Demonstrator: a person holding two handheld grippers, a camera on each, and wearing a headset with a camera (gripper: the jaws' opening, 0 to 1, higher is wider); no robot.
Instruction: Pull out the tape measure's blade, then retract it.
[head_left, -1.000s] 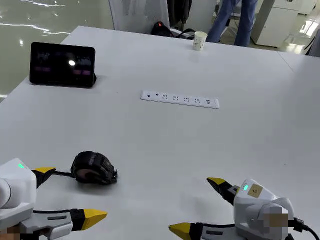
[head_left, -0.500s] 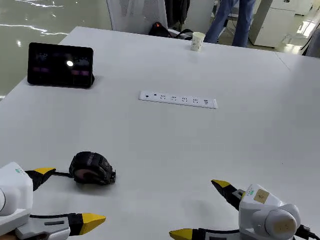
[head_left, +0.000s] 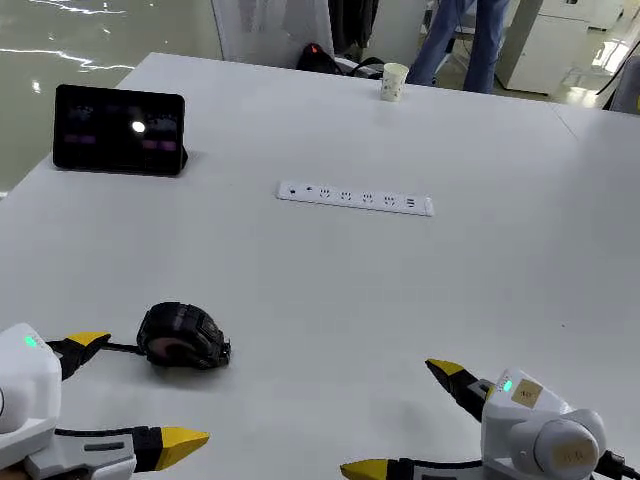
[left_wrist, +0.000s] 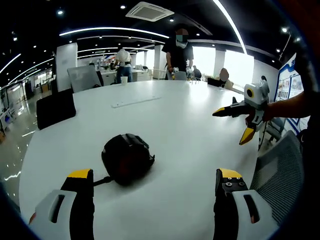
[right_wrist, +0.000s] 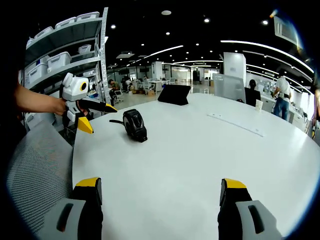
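Note:
A black tape measure (head_left: 183, 336) lies on the white table (head_left: 330, 270) at the near left, its blade drawn in and a thin strap trailing toward the left. My left gripper (head_left: 135, 395) stands open just short of it, yellow tips wide apart and nothing between them; in the left gripper view the tape measure (left_wrist: 127, 157) sits a little ahead of that gripper (left_wrist: 152, 180). Far over at the near right, my right gripper (head_left: 400, 420) is open and holds nothing. From the right gripper view the tape measure (right_wrist: 134, 125) lies ahead to the left, beyond the open gripper (right_wrist: 160, 187).
A white power strip (head_left: 355, 198) lies across the table's middle. A dark tablet (head_left: 119, 131) stands at the far left and a paper cup (head_left: 392, 82) near the far edge. A person (head_left: 470, 40) stands beyond the table.
Both grippers have dropped slightly lower toward the near edge and stay open. The tape measure has not moved; the small shift of the scene comes from the head camera.

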